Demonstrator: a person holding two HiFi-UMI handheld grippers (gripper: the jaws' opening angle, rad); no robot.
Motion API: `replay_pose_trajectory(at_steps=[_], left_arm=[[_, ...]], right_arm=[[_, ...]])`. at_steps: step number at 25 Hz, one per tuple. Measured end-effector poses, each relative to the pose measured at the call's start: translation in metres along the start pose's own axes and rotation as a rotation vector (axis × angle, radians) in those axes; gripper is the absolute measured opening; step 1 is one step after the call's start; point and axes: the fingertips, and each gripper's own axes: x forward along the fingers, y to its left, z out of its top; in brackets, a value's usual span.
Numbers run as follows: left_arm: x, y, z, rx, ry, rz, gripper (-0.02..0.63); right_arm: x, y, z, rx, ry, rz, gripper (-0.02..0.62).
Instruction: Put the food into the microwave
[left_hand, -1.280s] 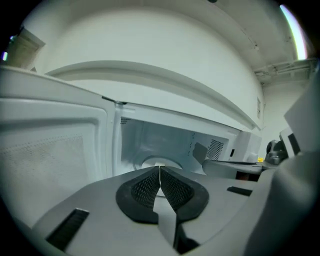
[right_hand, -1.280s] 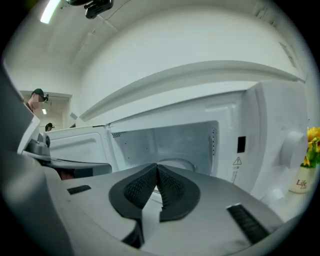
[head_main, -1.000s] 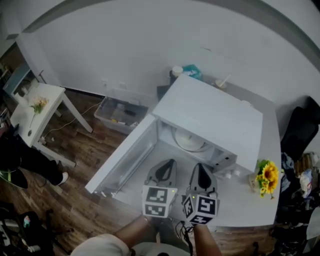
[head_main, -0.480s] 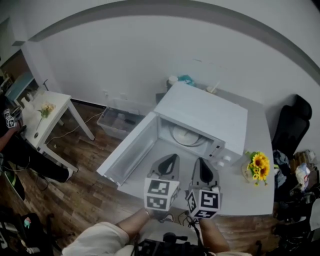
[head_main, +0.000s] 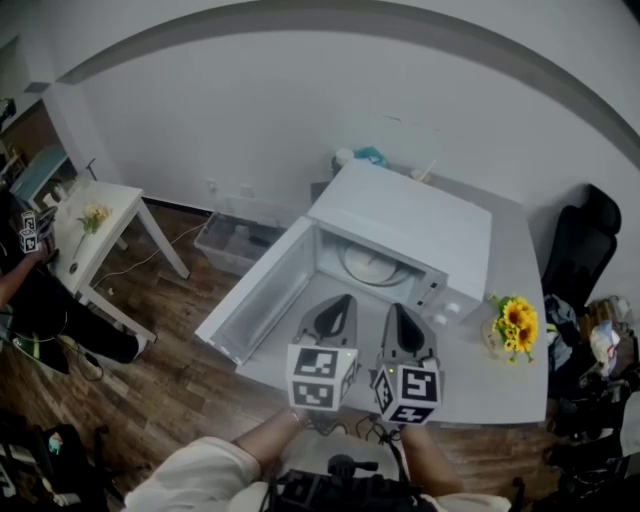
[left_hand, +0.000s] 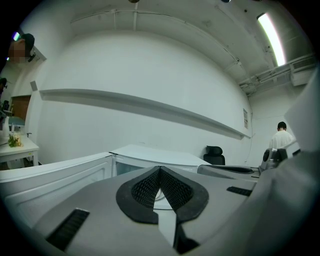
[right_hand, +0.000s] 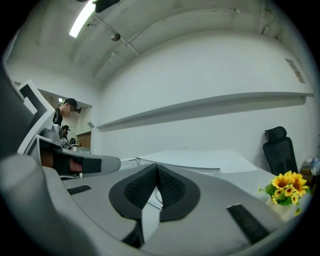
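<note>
The white microwave (head_main: 405, 222) stands on a grey table (head_main: 500, 385) with its door (head_main: 255, 300) swung open to the left. Inside it lies a round white plate (head_main: 372, 265); I cannot tell whether food is on it. My left gripper (head_main: 345, 299) and right gripper (head_main: 397, 309) hover side by side in front of the opening, both shut with nothing between the jaws. In the left gripper view the left gripper (left_hand: 160, 169) points at the microwave (left_hand: 150, 154). The right gripper (right_hand: 157, 166) faces the microwave (right_hand: 200, 159) too.
A vase of sunflowers (head_main: 514, 324) stands on the table right of the microwave, also seen as sunflowers (right_hand: 285, 187). A black chair (head_main: 580, 250) is at the far right. On the floor to the left are a plastic bin (head_main: 235, 235) and a small white table (head_main: 95, 225).
Both grippers have risen a little, side by side and still shut. The head view has pulled back, so the microwave sits slightly higher in the picture.
</note>
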Motion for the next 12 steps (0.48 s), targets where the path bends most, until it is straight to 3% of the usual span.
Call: replay_pose_trajectory(at_steps=[12], left_arm=[[0.014, 0.001, 0.000, -0.008, -0.005, 0.002, 0.011]], right_arm=[[0.014, -0.007, -0.003, 0.023, 0.022, -0.002, 0.020]])
